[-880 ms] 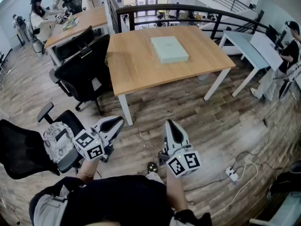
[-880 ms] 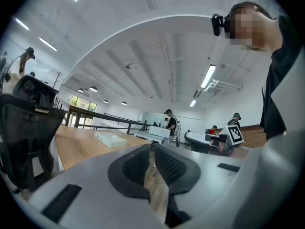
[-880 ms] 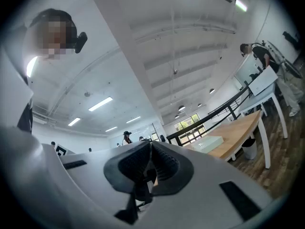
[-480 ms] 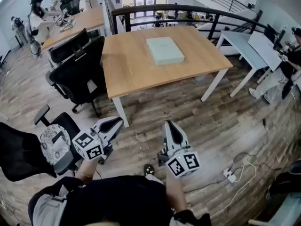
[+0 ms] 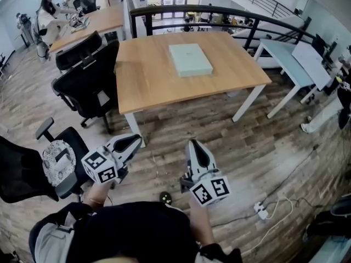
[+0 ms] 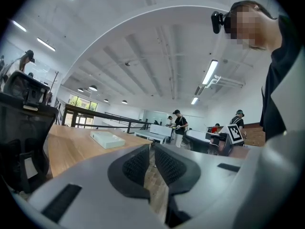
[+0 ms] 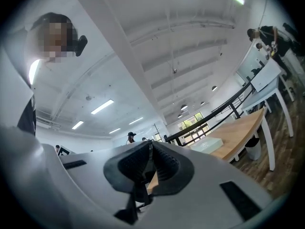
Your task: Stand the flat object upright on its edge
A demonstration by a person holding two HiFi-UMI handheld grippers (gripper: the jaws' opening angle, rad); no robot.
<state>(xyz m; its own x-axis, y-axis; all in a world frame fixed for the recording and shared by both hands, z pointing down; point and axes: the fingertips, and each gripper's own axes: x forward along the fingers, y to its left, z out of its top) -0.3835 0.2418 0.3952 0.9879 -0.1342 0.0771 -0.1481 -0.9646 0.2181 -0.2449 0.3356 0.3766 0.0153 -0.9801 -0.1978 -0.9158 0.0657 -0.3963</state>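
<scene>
A flat pale green box (image 5: 190,59) lies flat on the wooden table (image 5: 148,81) ahead, towards its far side. The left gripper view shows the box (image 6: 107,139) on the tabletop far off, and the right gripper view shows the box (image 7: 212,145) too. My left gripper (image 5: 135,142) is held over the floor, well short of the table's near edge, shut and empty. My right gripper (image 5: 196,147) is beside it, also shut with nothing between its jaws. Both point towards the table.
Black office chairs (image 5: 82,89) stand at the table's left side, another chair (image 5: 33,166) near my left arm. A black railing (image 5: 219,12) runs behind the table. A white desk (image 5: 290,53) stands at right. A power strip and cable (image 5: 263,210) lie on the floor. People sit at a far desk (image 5: 46,15).
The view has drifted a little: the table and box sit slightly further left and lower in the head view. Both grippers stay shut and keep their places before me.
</scene>
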